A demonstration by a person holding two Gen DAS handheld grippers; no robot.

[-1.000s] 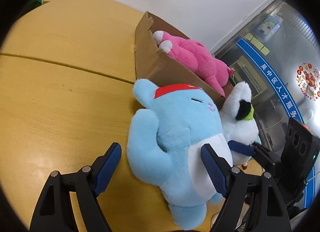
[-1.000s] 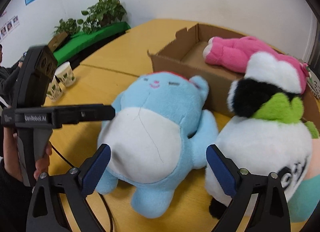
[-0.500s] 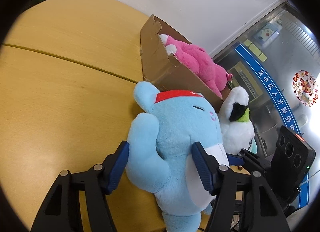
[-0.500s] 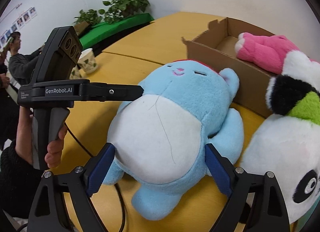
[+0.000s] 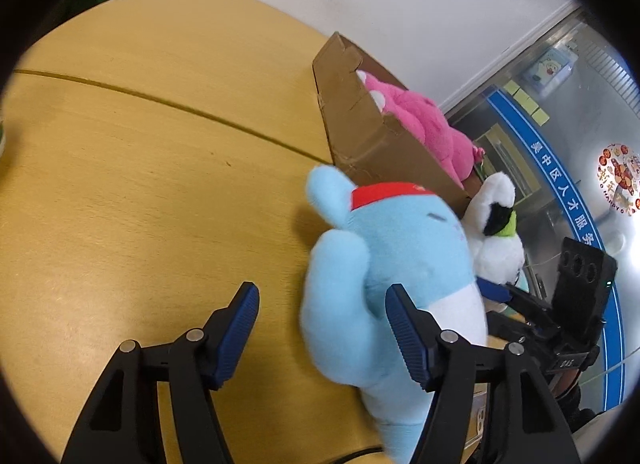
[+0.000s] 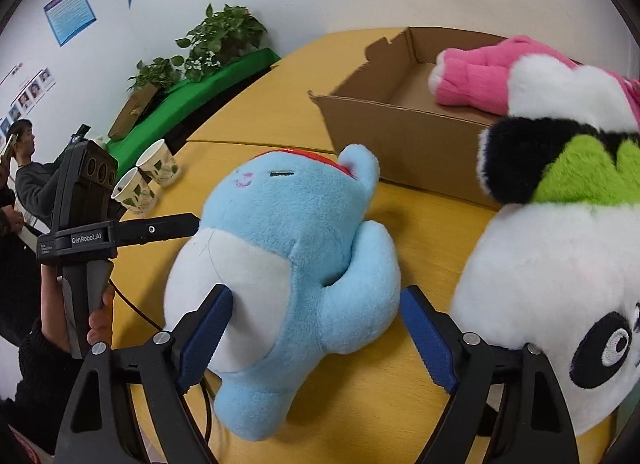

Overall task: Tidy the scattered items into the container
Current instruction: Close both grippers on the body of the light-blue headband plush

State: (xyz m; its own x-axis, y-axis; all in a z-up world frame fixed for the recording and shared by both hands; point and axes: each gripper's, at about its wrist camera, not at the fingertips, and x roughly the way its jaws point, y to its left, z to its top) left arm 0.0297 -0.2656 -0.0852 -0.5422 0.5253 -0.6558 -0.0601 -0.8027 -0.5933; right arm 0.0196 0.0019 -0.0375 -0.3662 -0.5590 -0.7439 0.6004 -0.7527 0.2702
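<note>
A light blue plush [image 5: 384,264] with a white belly and red cap lies on the wooden table [image 5: 160,168] in front of the cardboard box [image 5: 368,136]. It also shows in the right wrist view [image 6: 288,248]. My left gripper [image 5: 320,328] is open, its left finger off the plush and its right finger against the belly. My right gripper [image 6: 316,336] is open around the plush's lower body, left finger pressed into the belly. A pink plush [image 6: 488,72] lies in the box [image 6: 400,132]. A panda plush [image 6: 560,248] sits to the right.
Two paper cups [image 6: 144,180] stand at the table's left edge. Potted plants [image 6: 216,40] on a green bench and seated people [image 6: 24,168] are beyond. A glass door [image 5: 560,144] is behind the box.
My left gripper, which closed around the blue plush's arm half a second ago, has opened and shifted left. My right gripper moved in around the plush's lower body.
</note>
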